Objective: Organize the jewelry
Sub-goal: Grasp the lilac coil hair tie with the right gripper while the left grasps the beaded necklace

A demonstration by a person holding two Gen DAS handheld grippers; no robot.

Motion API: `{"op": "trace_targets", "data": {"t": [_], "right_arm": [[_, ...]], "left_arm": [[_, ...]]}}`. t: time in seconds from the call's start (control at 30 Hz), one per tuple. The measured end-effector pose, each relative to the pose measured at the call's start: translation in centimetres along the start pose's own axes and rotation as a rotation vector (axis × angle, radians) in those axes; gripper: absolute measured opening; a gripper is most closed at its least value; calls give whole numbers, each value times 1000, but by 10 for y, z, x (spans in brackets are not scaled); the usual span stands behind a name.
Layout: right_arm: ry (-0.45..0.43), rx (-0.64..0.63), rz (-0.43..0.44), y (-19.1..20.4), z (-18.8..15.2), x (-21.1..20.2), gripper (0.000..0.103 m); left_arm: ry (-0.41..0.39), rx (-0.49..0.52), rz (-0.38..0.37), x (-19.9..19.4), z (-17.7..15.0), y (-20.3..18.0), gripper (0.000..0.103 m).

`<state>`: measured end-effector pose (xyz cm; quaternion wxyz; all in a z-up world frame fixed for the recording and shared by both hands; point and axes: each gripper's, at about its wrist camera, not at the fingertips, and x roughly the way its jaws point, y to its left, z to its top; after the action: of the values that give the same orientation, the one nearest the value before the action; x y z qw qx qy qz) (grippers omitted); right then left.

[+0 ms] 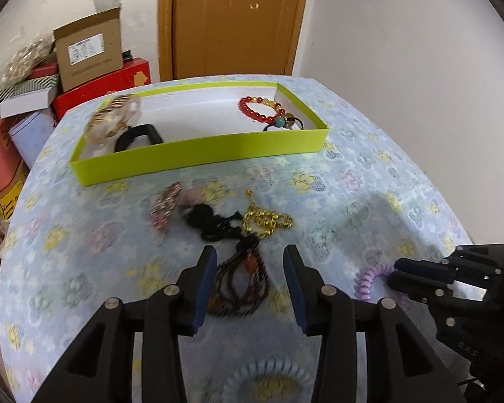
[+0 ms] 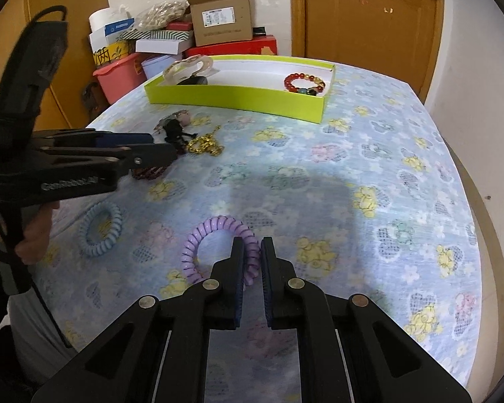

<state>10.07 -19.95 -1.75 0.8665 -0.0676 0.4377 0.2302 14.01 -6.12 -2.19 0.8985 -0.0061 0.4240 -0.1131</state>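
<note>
Hovering over the flowered tabletop (image 1: 369, 174), the left tool (image 1: 250, 285) has its blue pads spread wide, with a dark braided cord bracelet (image 1: 242, 282) lying on the cloth between them, untouched by either pad. Just beyond it sit a gold chain (image 1: 267, 220), a black tangle of hair ties (image 1: 215, 223) and a patterned clip (image 1: 164, 210). The right tool (image 2: 252, 278) is closed on a purple coil hair tie (image 2: 215, 238), its pads pinching the near right part of the ring. A light blue coil hair tie (image 2: 100, 225) lies well to the left of that, near the hand (image 2: 33, 231) holding the left tool. At the far side stands a lime-green tray (image 1: 198, 158), holding a red bead bracelet (image 1: 252, 109) at its right end, and a pale bangle (image 1: 114, 117) and a black band (image 1: 137, 137) at its left end
</note>
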Motion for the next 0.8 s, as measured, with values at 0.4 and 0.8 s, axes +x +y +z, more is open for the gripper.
{"op": "trace_targets", "data": {"t": [0.4, 0.8], "right_arm": [[-9, 18, 9, -5, 1, -1, 9], [-74, 34, 13, -2, 4, -31, 9]], "left_arm": [[36, 54, 81, 15, 2, -9, 14], [-39, -6, 38, -33, -4, -4, 13]]}}
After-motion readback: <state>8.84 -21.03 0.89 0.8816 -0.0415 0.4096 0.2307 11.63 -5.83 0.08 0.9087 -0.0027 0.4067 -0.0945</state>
